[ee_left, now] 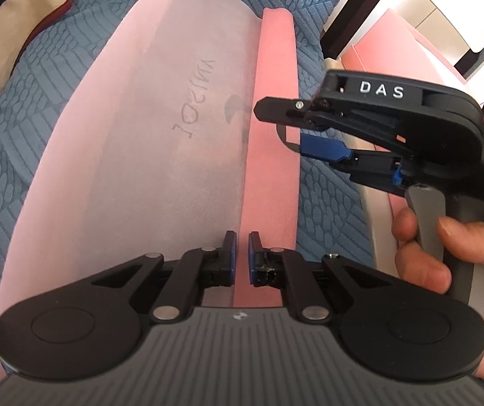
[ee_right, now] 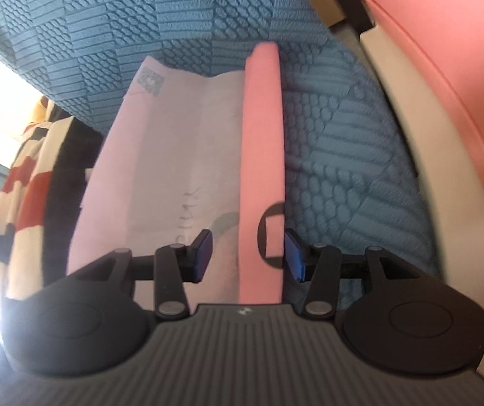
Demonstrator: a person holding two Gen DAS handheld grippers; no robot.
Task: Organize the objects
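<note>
A flat pink piece (ee_left: 272, 101) lies on the blue cover, with a translucent white sheet (ee_left: 147, 135) over most of it; reversed lettering shows through. Its bare pink long edge (ee_right: 262, 135) runs up the middle of both views. My left gripper (ee_left: 242, 257) is shut on the near end of that pink edge. My right gripper (ee_left: 281, 127) comes in from the right, farther along the same edge. In the right wrist view the right gripper (ee_right: 248, 253) is open; the pink edge and a black ring (ee_right: 262, 223) lie between the pads without being pressed.
A blue textured cover (ee_right: 208, 17) lies under everything. A cream and pink padded frame (ee_right: 444, 67) borders it on the right. Red, white and black patterned fabric (ee_right: 22, 186) hangs at the left. A beige cloth (ee_left: 5, 34) lies at the far left corner. A hand (ee_left: 444, 260) holds the right gripper's handle.
</note>
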